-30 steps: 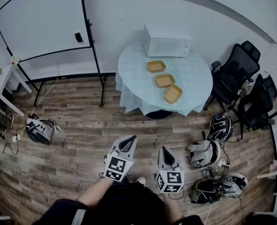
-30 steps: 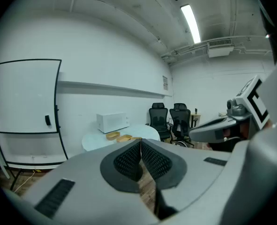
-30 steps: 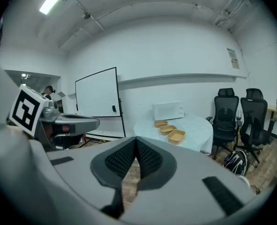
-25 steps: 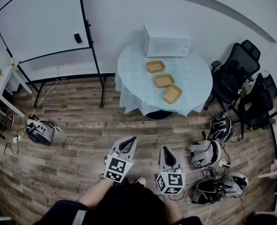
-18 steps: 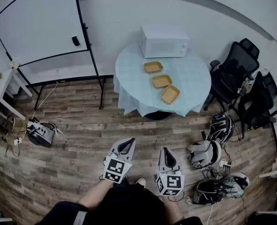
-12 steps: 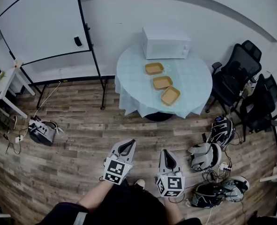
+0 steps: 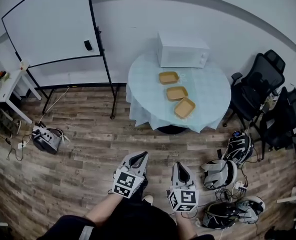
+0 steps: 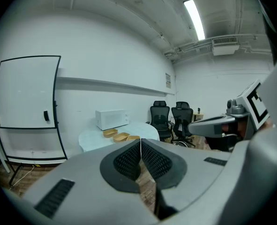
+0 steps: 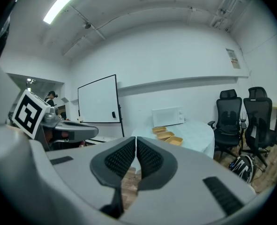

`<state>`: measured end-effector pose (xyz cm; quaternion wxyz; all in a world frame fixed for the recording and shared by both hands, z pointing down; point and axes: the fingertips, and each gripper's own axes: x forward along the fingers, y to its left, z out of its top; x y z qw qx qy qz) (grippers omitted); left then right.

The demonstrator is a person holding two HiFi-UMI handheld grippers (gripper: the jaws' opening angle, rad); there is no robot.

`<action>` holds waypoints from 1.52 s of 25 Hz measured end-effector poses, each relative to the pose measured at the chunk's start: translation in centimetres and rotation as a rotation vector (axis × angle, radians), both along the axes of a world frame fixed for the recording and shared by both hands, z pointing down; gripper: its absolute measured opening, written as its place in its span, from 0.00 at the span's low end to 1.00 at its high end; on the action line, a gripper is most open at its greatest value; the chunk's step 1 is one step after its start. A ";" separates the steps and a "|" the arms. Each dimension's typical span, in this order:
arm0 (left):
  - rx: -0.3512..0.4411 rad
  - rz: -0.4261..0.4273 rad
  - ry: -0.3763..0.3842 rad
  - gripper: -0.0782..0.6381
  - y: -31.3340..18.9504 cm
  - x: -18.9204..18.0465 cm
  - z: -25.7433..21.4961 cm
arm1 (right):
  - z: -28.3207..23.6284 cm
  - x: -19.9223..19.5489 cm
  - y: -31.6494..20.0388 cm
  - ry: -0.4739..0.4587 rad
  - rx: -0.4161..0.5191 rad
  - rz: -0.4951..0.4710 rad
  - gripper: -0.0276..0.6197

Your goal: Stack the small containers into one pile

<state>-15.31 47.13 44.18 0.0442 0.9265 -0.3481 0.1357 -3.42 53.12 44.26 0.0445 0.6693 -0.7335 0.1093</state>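
You stand on plank floor [image 7: 87, 144], well apart from the round clothed table [image 7: 208, 89]. On it, three small containers [image 7: 177, 93] lie in a row slanting from the microwave [image 7: 183, 49] toward the near edge. Your left gripper [image 7: 139, 156] and right gripper [image 7: 178, 165] are closed, empty.

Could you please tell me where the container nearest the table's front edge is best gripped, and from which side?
Probably the near wall of that container, coming from above at the front edge of the table. It is a shallow open tray lying flat, so its thin rim is the only part slim enough to pinch.
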 end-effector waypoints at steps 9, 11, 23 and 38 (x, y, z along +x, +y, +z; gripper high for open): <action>-0.020 0.035 0.014 0.13 -7.2 3.6 1.5 | 1.4 2.5 -6.8 0.007 -0.038 0.000 0.08; -0.026 0.047 0.014 0.13 -9.5 4.5 1.9 | 1.9 3.1 -9.2 0.010 -0.051 0.002 0.08; -0.052 0.095 0.005 0.13 -24.0 7.2 2.3 | 2.4 5.0 -23.4 0.005 -0.096 0.026 0.08; -0.109 0.216 0.017 0.13 -30.9 10.2 3.4 | 2.8 6.0 -30.2 0.001 -0.145 0.021 0.08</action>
